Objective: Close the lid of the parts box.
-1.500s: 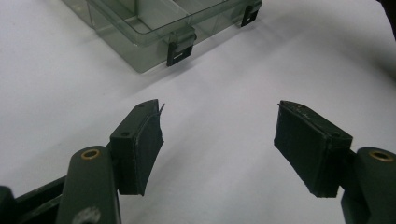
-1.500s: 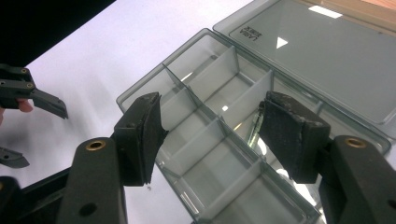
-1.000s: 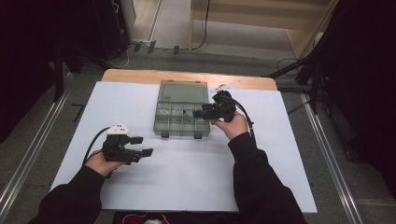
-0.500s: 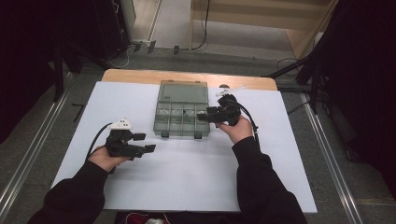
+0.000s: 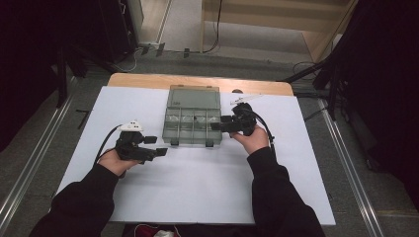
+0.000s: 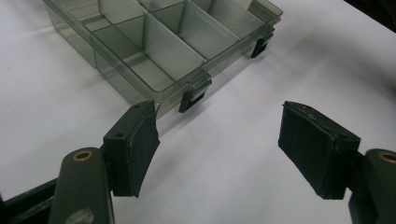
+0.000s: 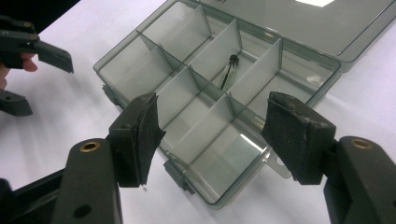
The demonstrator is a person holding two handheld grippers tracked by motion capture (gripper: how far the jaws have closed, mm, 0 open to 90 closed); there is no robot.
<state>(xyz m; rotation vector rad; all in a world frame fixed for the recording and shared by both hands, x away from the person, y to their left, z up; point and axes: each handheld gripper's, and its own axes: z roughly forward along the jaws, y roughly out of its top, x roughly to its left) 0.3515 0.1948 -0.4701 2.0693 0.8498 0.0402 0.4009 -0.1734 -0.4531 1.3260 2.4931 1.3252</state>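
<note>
A smoky clear compartment box (image 5: 191, 127) lies open on the white sheet, its lid (image 5: 193, 98) folded flat behind it. One small dark pin-like part (image 7: 229, 70) rests in a rear compartment; the other compartments look empty. My right gripper (image 5: 220, 123) hovers at the box's right front corner and points left, its jaws open over the compartments (image 7: 217, 135) with nothing between them. My left gripper (image 5: 157, 146) is held just left of the box's front corner, open and empty (image 6: 219, 140), pads above bare paper. Two dark latches (image 6: 194, 95) line the box's front wall.
White paper (image 5: 197, 187) covers most of a wooden table (image 5: 148, 79), with bare sheet in front of the box. From the right gripper view, the left gripper (image 7: 51, 91) is at the far left. Metal rails (image 5: 29, 158) and dark stands flank the table.
Both hands have shifted only slightly. The left gripper has edged a little toward the box. Both pairs of jaws stay apart.
</note>
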